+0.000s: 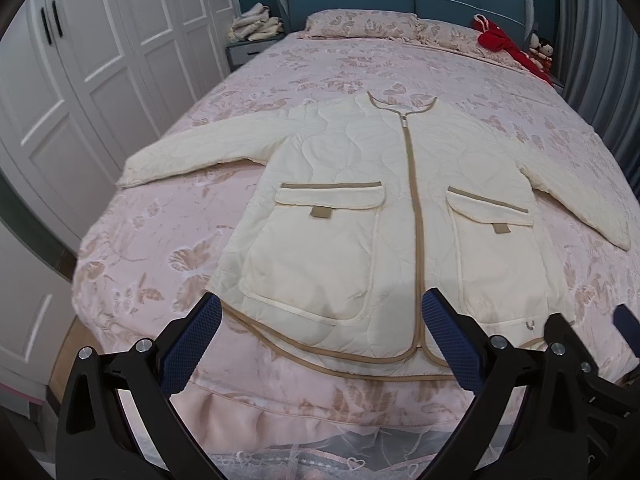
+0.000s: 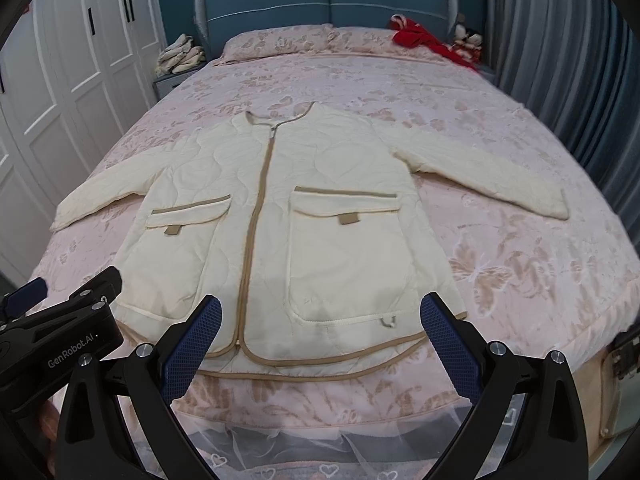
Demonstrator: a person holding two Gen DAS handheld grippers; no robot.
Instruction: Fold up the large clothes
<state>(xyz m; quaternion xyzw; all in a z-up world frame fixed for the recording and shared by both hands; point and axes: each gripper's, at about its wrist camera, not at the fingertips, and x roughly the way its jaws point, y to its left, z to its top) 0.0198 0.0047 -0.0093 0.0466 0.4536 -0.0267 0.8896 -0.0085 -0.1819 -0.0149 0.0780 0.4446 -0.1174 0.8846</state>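
A cream quilted jacket (image 1: 360,208) with tan trim, a central zip and two flap pockets lies flat and face up on the pink bed, sleeves spread to both sides. It also shows in the right wrist view (image 2: 304,216). My left gripper (image 1: 320,340) is open and empty, hovering over the jacket's hem near the foot of the bed. My right gripper (image 2: 320,340) is open and empty, over the hem too. The right gripper shows at the right edge of the left view (image 1: 592,348), and the left gripper at the left edge of the right view (image 2: 60,320).
The bed (image 1: 280,64) has a pink butterfly-patterned cover and a blue headboard. Pillows (image 1: 360,24) and a red garment (image 1: 508,46) lie at the head. A nightstand with folded cloths (image 1: 252,28) and white wardrobes (image 1: 80,80) stand left; grey curtains (image 2: 560,60) hang right.
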